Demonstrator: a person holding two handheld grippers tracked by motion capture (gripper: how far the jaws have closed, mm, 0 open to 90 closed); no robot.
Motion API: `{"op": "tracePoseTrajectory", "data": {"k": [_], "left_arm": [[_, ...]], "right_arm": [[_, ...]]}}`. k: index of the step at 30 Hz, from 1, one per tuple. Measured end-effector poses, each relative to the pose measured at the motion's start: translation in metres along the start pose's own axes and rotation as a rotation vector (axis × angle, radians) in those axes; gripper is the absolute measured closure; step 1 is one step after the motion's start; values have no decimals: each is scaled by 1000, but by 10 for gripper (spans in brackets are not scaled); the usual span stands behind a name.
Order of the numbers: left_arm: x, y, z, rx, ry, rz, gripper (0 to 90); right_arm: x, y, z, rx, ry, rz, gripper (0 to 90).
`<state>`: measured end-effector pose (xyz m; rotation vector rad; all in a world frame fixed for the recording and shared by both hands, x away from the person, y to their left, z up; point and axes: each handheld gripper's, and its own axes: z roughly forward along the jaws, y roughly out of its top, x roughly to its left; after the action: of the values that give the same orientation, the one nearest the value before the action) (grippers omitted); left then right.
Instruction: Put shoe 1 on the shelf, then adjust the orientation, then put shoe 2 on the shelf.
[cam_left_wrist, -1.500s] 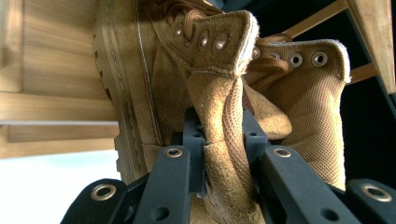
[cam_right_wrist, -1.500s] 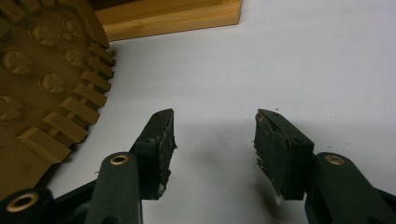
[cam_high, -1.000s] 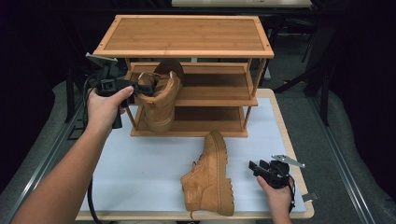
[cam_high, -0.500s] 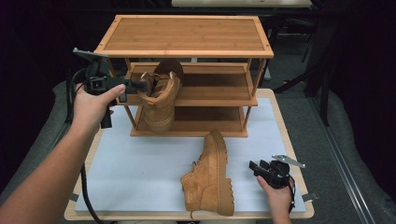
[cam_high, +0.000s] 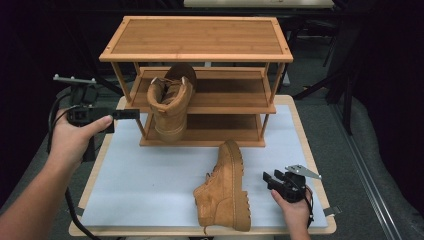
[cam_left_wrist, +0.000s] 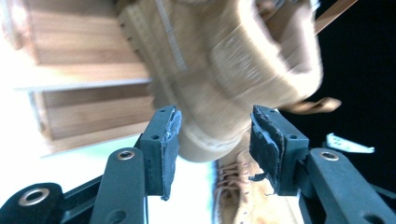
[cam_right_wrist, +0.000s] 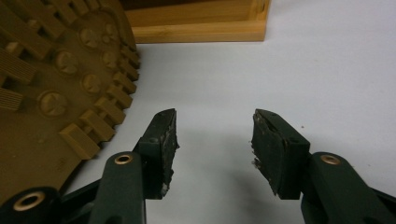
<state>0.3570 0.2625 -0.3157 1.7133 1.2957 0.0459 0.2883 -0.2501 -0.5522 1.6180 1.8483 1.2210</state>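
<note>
two tan boots sit in this scene, one on the table and one on the rack. nearest the person, the right gripper (cam_high: 270, 180) rests low on the white table mat (cam_high: 150, 185), held in the person's right hand (cam_high: 295, 212) at the near right corner; its jaws stand wide apart with nothing between them, and in the right gripper view the two black pads (cam_right_wrist: 164, 140) frame only bare mat. just beside it, to its left, the boot on the table (cam_high: 227, 192) lies tipped on its side, its lugged sole (cam_right_wrist: 51, 88) turned toward the right gripper and its toe pointing toward the rack. farther up the table on the left, the left hand (cam_high: 75, 140) holds the left gripper (cam_high: 131, 114) level, pointing rightward at the rack's near left leg; its jaws have just been opening and now stand apart, gripping nothing. in the left gripper view, the boot on the rack (cam_left_wrist: 224, 70) shows blurred beyond the spread pads, clear of them, not between them. that boot (cam_high: 171, 105) stands upright at the left end of the wooden shoe rack (cam_high: 195, 40), its sole on the bottom shelf and its collar rising past the middle shelf's front edge. the rack stands at the far edge of the table, three tiers high, with a bare top.
</note>
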Motion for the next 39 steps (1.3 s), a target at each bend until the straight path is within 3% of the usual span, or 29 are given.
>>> {"op": "tracePoseTrajectory", "data": {"k": [5, 7, 9, 11, 13, 15, 20, 21, 22, 23, 24, 26, 27, 28, 31, 32, 33, 35, 39], "left_arm": [[27, -30, 8, -20, 17, -5, 541], [32, -36, 11, -14, 15, -12, 550], [41, -46, 17, -14, 6, -22, 561], [53, -61, 25, -4, 28, -24, 569], [56, -65, 28, -2, 31, -23, 571], [62, -74, 34, 2, 39, -25, 570], [75, -106, 52, -5, 46, -16, 571], [75, -106, 52, -5, 46, -16, 571], [80, -115, 58, 8, 40, -22, 569], [80, -115, 58, 8, 40, -22, 569], [85, -124, 64, 13, 42, -26, 569], [87, -129, 68, 18, 37, -39, 570], [88, -132, 70, 22, 37, -43, 571], [90, -136, 74, 32, 47, -37, 571], [94, -147, 82, 47, 54, -36, 570], [95, -150, 84, 50, 54, -36, 566], [97, -154, 86, 58, 58, -38, 566], [100, -158, 89, 65, 58, -46, 550], [103, -164, 88, 59, 77, -42, 537]], "right_arm": [[4, 1, -1, 18, 4, -12, 516], [5, 1, 0, -1, 14, -12, 522], [8, 3, -3, 26, 20, -22, 593], [10, 6, -5, 44, 50, -10, 632], [11, 6, -4, 28, 58, -9, 651], [13, 9, -7, 48, 63, -18, 682], [19, 19, -13, 63, 97, -48, 763], [22, 21, -13, 49, 54, -56, 789], [23, 24, -15, 68, 90, -61, 822], [23, 24, -15, 68, 90, -61, 822], [28, 29, -18, 65, 92, -70, 872], [31, 32, -19, 69, 100, -76, 882], [36, 35, -20, 71, 70, -88, 898], [37, 37, -21, 80, 115, -92, 900], [48, 46, -23, 112, 141, -120, 900], [58, 52, -24, 120, 151, -155, 900], [58, 52, -24, 120, 151, -155, 900], [72, 58, -27, 125, 168, -199, 900], [96, 63, -26, 133, 246, -258, 900]]}}
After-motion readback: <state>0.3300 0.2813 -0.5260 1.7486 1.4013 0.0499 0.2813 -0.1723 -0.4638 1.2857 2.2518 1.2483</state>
